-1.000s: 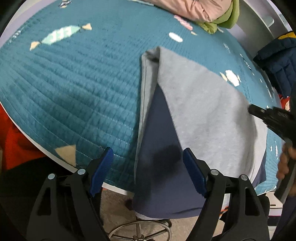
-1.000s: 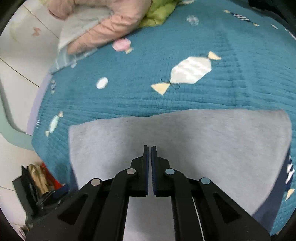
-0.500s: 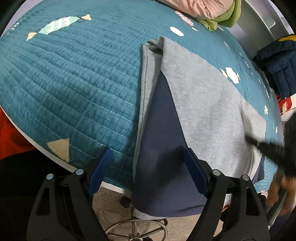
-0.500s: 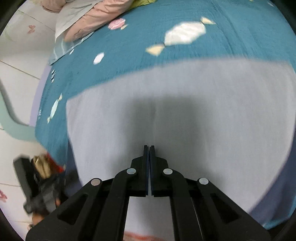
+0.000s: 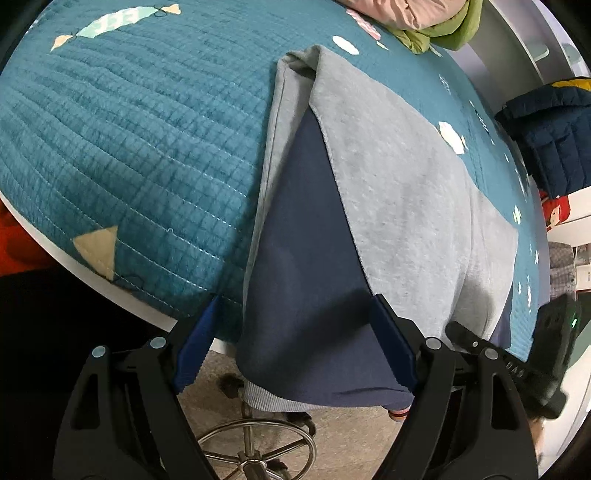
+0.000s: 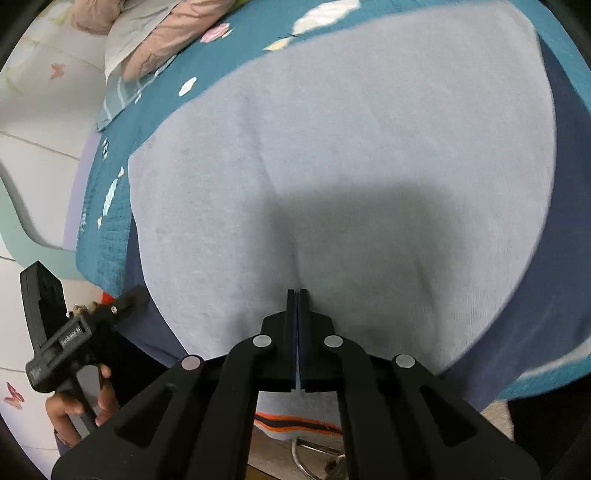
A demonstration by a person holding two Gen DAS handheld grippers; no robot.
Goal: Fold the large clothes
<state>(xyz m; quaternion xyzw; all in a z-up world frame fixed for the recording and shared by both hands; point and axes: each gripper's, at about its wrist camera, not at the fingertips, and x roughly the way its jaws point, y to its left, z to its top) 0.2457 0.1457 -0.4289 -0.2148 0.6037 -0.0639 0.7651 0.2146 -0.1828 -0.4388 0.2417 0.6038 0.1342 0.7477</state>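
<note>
1. Nearest, our right gripper (image 6: 296,295) had its jaws pressed together on the near edge of the garment (image 6: 351,166), a pleat of grey fleece rising from the closed tips; we judged it was pinching the cloth, though the seam of the grip was partly hidden.
2. Beside it, our left gripper (image 5: 291,343) stood with its jaws wide apart and nothing between them, poised over the navy panel (image 5: 303,258) that hung off the bed's near edge above the stool base (image 5: 255,446).
3. Further out, the garment lay spread on the teal quilt (image 5: 129,129), its grey flap folded diagonally across the navy layer, one corner reaching toward the far side.
4. To do this step well, we judged the left gripper should close on the hanging hem level with the right one, so both corners could lift together and the fold would land square without dragging.
5. Farthest, a pink and green bundle of clothes (image 5: 424,18) sat well apart at the quilt's far end.
</note>
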